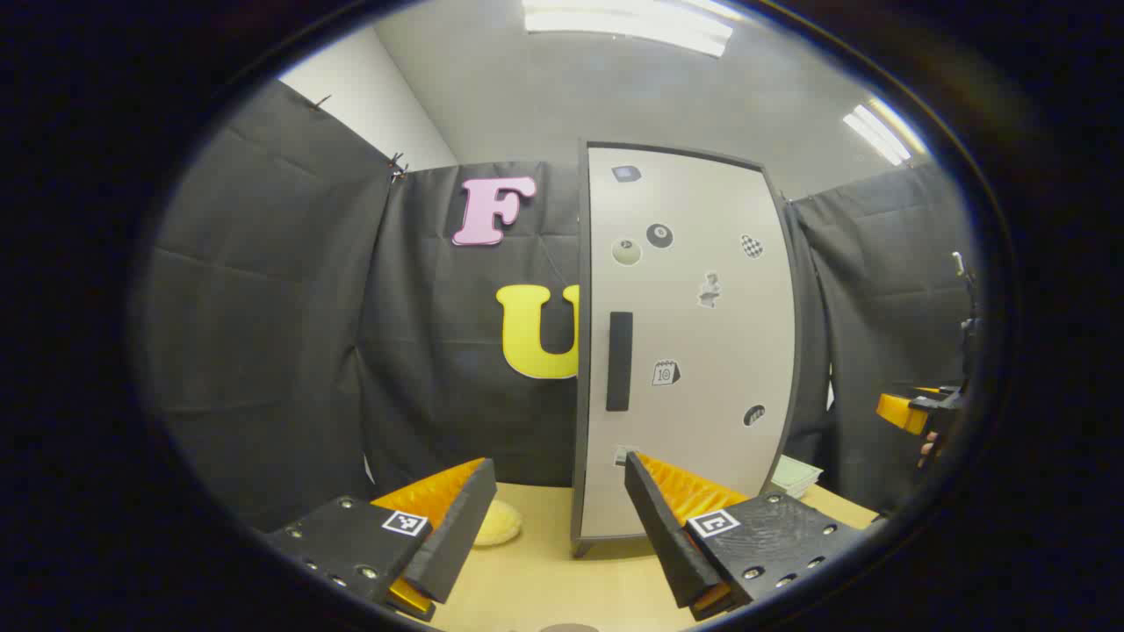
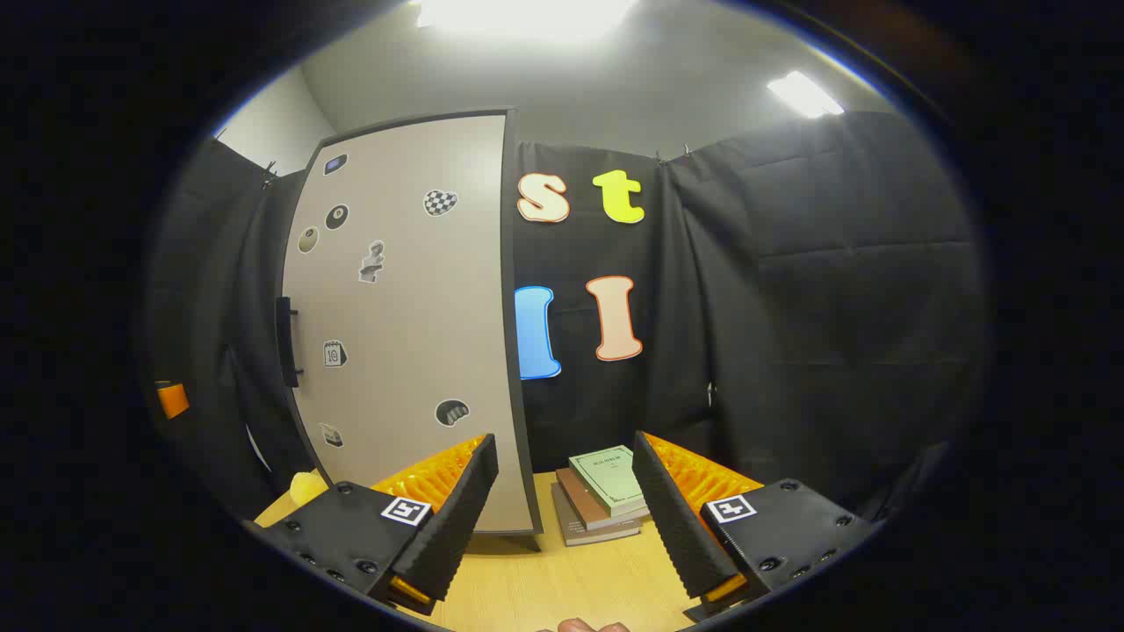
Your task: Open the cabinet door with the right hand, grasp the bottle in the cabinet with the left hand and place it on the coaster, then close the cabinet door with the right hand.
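The cabinet (image 1: 685, 351) stands upright toward the back edge of the desk (image 1: 544, 570), its pale door (image 2: 404, 325) shut flush, so the bottle named in the task cannot be seen; presumably it sits inside, behind that door. The black vertical handle (image 1: 619, 361) lies along the door's left edge as the left gripper view faces it, which suggests the hinges are on the opposite side and the door swings out from the handle side. The right gripper (image 2: 562, 500) hovers above the desk in front of the cabinet's right half, fingers spread wide and holding nothing; judging by the task, it is released because the handle must first be slipped between them, and it sits off to the side of that handle, so a sideways reach seems to be called for. The left gripper (image 1: 558, 509) waits in front of the cabinet's left edge, likewise parted and empty, probably kept ready for the bottle once the door clears. A yellow round pad (image 1: 497, 523), likely the coaster, rests on the desk just left of the cabinet's front corner, within easy reach of the left side. A stack of books (image 2: 601, 496) lies near the cabinet's right side, toward the back edge.
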A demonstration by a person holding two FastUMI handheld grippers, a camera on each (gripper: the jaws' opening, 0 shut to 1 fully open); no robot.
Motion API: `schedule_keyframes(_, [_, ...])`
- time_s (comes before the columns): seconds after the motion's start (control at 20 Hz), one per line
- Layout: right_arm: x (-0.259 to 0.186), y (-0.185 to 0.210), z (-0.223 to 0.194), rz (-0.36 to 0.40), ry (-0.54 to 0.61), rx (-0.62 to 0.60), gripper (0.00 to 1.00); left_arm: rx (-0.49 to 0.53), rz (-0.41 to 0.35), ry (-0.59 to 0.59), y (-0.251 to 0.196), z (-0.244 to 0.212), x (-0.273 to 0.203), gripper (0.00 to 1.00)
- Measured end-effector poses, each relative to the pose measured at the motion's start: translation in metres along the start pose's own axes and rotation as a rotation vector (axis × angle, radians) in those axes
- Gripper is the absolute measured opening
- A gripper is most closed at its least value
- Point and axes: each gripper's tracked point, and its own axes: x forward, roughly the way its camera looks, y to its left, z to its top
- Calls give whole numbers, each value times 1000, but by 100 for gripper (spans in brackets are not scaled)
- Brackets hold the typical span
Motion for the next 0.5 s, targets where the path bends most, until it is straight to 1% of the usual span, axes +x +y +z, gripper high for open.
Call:
schedule_keyframes(0.05, [4, 3, 0, 11, -1, -5, 98, -5, 8, 2, 1, 0, 1, 89])
schedule_keyframes(0.1, [7, 7, -1, 23, 1, -11, 98, -10, 14, 3, 1, 0, 2, 92])
schedule_keyframes(0.2, [14, 12, -6, 48, 11, -18, 98, -8, 27, 1, 4, 1, 1, 92])
schedule_keyframes(0.3, [24, 12, -10, 55, 13, -33, 98, 1, 42, 5, 3, -2, 5, 92])
schedule_keyframes(0.45, [38, 15, -26, 81, 41, -44, 98, -12, 55, 33, -5, -13, 10, 89])
schedule_keyframes(0.5, [41, 17, -29, 93, 48, -47, 98, -12, 62, 40, -7, -15, 12, 92])
